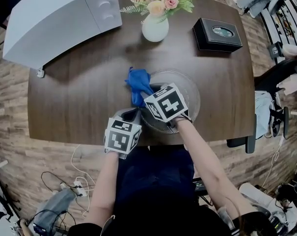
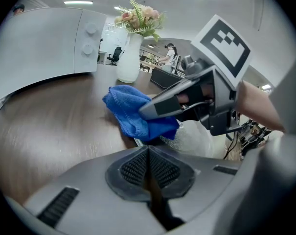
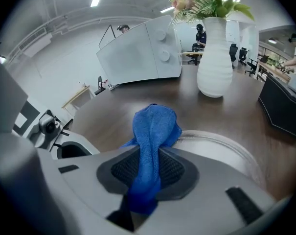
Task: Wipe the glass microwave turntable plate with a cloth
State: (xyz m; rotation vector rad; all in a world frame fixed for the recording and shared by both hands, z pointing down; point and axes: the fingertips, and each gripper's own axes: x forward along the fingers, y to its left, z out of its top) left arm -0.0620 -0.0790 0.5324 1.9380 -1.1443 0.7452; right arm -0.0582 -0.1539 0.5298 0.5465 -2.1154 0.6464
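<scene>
The clear glass turntable plate [image 1: 190,95] lies on the dark wooden table [image 1: 69,97], near its front edge. A blue cloth [image 1: 137,82] drapes over the plate's left rim and onto the table. My right gripper [image 1: 145,99] is shut on the cloth, which runs between its pads [image 3: 179,168] and bunches ahead over the plate [image 3: 221,151]. My left gripper [image 1: 133,115] is shut at the plate's near-left rim; in its own view the rim [image 2: 187,140] runs into the closed tips [image 2: 148,148]. The right gripper [image 2: 155,109] presses the cloth [image 2: 128,109] just beyond.
A white microwave [image 1: 60,14] stands at the table's back left. A white vase of flowers [image 1: 155,26] is behind the plate, and a black box [image 1: 218,33] sits back right. Cables [image 1: 74,181] lie on the floor below the front edge.
</scene>
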